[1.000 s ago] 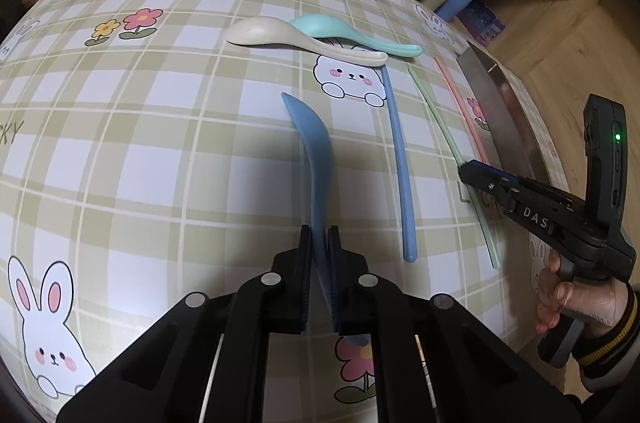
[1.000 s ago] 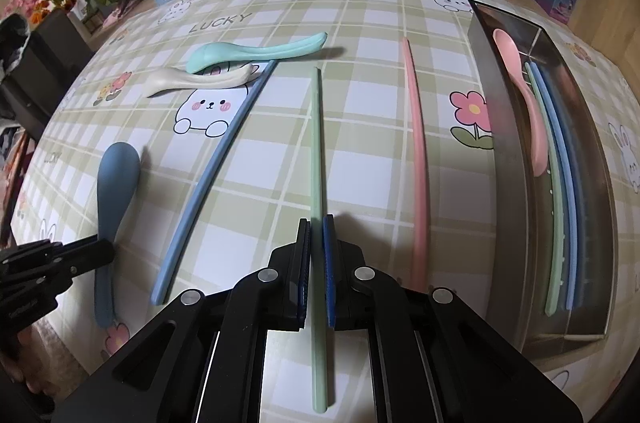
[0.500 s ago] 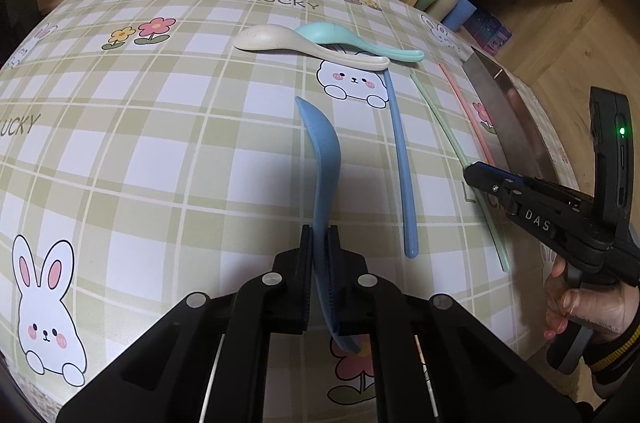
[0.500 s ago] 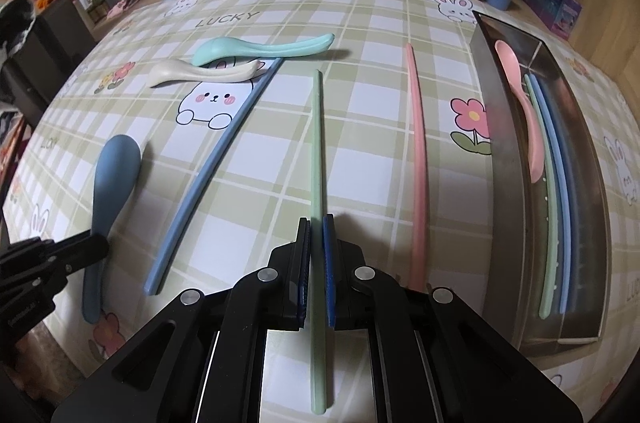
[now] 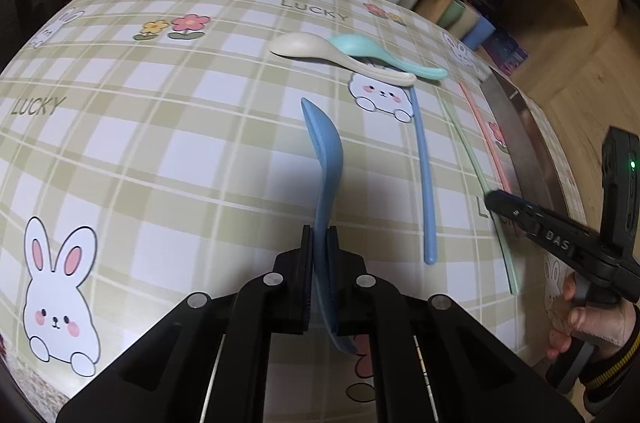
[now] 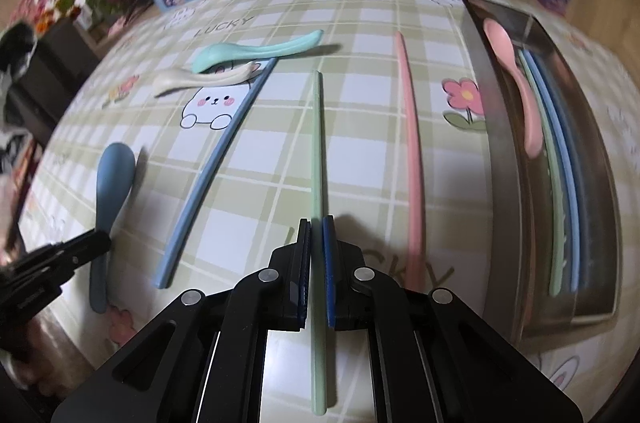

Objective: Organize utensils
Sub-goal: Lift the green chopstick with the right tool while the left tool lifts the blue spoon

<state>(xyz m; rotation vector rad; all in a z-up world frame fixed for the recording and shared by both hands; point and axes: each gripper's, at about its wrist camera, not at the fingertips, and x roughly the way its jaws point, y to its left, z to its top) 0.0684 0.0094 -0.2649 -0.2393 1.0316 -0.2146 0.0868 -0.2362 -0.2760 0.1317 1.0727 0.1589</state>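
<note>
My left gripper is shut on the handle of the dusty-blue spoon, whose bowl points away and hangs just above the checked cloth. The right wrist view shows the same spoon at the left with a shadow beside it, held by the left gripper. My right gripper is shut on the near half of the pale green chopstick, which runs straight away from me. In the left wrist view the right gripper sits over that green chopstick.
A steel tray at the right holds a pink spoon and several chopsticks. On the cloth lie a pink chopstick, a blue chopstick, a cream spoon and a teal spoon. Boxes, cups and plants line the far edge.
The blue spoon has come up off the cloth in my left gripper and now casts a shadow. My right gripper has kept its hold on the green chopstick with little movement.
</note>
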